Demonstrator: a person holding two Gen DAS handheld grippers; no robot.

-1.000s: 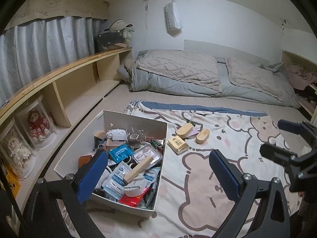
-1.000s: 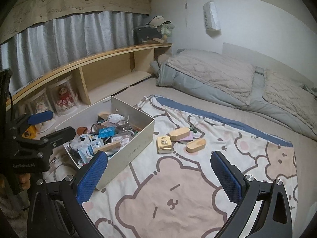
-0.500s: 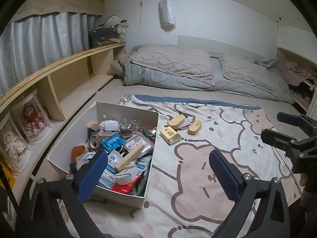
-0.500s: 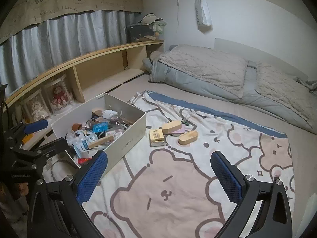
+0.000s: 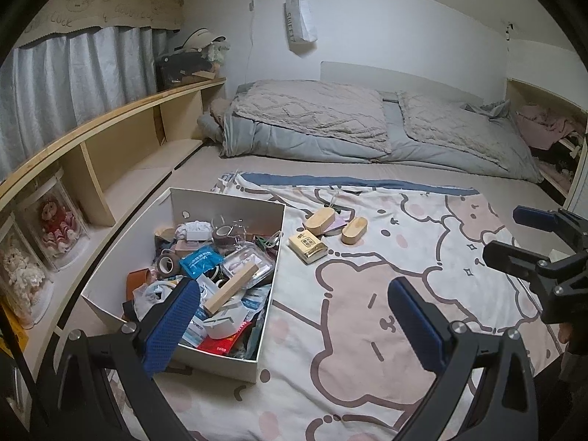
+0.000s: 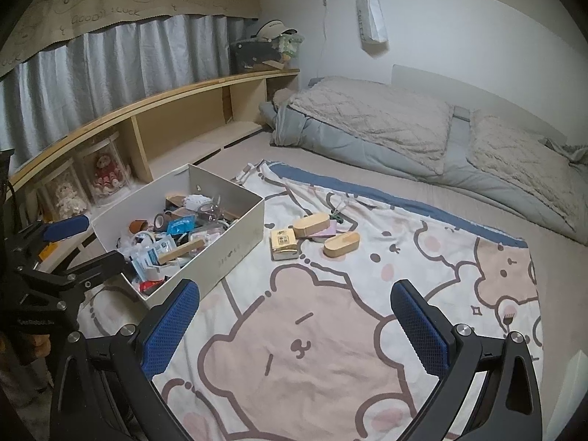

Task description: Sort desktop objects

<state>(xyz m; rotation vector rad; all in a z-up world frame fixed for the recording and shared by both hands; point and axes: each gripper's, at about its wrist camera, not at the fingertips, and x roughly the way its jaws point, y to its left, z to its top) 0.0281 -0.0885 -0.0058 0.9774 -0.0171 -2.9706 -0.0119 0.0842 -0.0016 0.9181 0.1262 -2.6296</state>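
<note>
A white box [image 5: 228, 204] [image 6: 240, 235] crammed with small clutter sits on a bear-print blanket [image 5: 367, 312] [image 6: 312, 349]. Beside it on the blanket lie a yellow packet [image 5: 308, 247] [image 6: 283, 243] and two oval wooden cases [image 5: 320, 220] [image 5: 355, 230] [image 6: 311, 225] [image 6: 341, 244] with a pink card under them. My left gripper [image 5: 294, 327] hovers open over the box's near corner, nothing between its blue pads. My right gripper [image 6: 296, 325] hangs open above the blanket, right of the box. Each gripper shows in the other's view: the right one [image 5: 529, 239], the left one [image 6: 84, 242].
A long wooden shelf [image 5: 110, 136] with dolls in clear domes [image 5: 55, 224] runs along the left wall under grey curtains. Folded grey quilts [image 5: 330, 125] lie at the far end of the bed. A pile of clothes [image 5: 547, 128] sits at the right.
Both grippers have drawn back and shifted slightly, so the box and blanket sit a little farther and more centred. Both stay open. Nothing on the blanket has moved.
</note>
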